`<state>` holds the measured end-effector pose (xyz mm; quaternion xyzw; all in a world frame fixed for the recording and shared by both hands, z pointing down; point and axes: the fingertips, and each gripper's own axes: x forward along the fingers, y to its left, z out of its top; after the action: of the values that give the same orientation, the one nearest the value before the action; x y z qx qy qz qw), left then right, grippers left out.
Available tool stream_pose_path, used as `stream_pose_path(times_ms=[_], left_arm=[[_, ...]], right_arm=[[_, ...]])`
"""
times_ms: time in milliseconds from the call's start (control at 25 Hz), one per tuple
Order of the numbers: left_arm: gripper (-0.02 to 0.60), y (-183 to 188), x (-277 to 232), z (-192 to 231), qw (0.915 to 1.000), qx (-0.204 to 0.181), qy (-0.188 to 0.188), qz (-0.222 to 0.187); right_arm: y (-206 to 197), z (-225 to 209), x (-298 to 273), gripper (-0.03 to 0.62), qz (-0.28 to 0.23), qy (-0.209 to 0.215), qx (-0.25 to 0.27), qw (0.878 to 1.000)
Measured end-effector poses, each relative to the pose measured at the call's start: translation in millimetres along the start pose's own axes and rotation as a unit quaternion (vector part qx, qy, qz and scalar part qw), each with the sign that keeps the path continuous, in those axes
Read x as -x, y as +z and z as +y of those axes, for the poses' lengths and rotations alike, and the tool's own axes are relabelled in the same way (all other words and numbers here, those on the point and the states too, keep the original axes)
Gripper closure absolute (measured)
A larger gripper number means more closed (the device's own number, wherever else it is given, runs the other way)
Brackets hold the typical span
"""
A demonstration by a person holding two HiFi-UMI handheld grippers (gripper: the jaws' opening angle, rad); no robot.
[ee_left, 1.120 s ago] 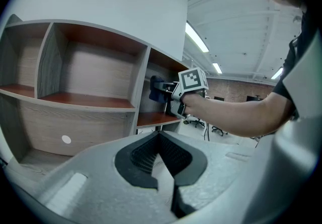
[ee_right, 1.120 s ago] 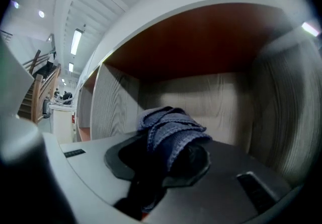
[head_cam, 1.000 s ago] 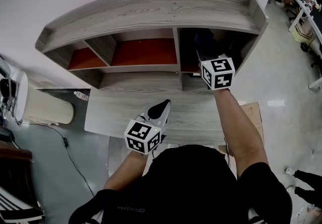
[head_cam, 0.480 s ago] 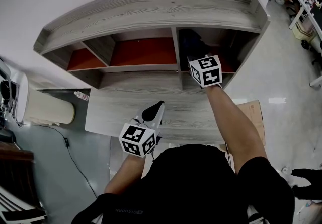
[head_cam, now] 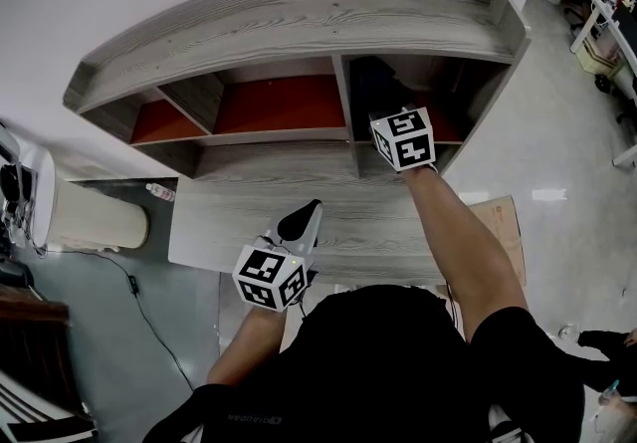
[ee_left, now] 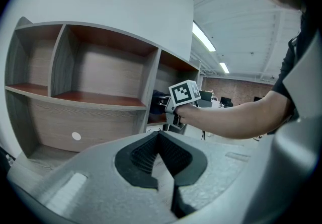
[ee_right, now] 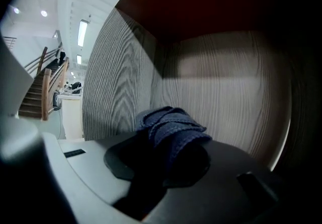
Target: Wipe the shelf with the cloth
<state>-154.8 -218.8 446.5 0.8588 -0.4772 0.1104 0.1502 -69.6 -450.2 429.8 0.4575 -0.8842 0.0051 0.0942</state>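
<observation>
The grey wooden shelf unit (head_cam: pixel 289 25) has orange-red boards in its compartments. My right gripper (ee_right: pixel 168 142) reaches into the right-hand compartment (head_cam: pixel 463 93) and is shut on a folded dark blue cloth (ee_right: pixel 172 123), which sticks out from between the jaws close to the compartment's wood-grain back wall (ee_right: pixel 226 92). In the head view only its marker cube (head_cam: pixel 403 137) shows clearly. My left gripper (head_cam: pixel 302 218) hangs over the desk surface (head_cam: pixel 229 217) below the shelf, jaws shut with nothing between them (ee_left: pixel 160 142).
A white rounded appliance (head_cam: pixel 95 217) and a small bottle (head_cam: pixel 159 190) sit at the desk's left end. A cable (head_cam: pixel 149 327) trails on the floor. A cardboard piece (head_cam: pixel 498 222) lies by the right arm. Office desks (head_cam: pixel 597 23) stand at far right.
The right gripper with the cloth has shifted left inside the right compartment. The left gripper has drifted slightly left and down over the desk.
</observation>
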Motion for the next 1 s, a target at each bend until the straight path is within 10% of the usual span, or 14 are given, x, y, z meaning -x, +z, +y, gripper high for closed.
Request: stream_pose_path(times_ms=[1000], left_arm=[[0.574, 5, -21, -27, 0.9991, -0.015, -0.039, 0.003]], right_arm=[[-24, -95, 55, 0.499, 0.026, -0.122, -0.011, 0.992]])
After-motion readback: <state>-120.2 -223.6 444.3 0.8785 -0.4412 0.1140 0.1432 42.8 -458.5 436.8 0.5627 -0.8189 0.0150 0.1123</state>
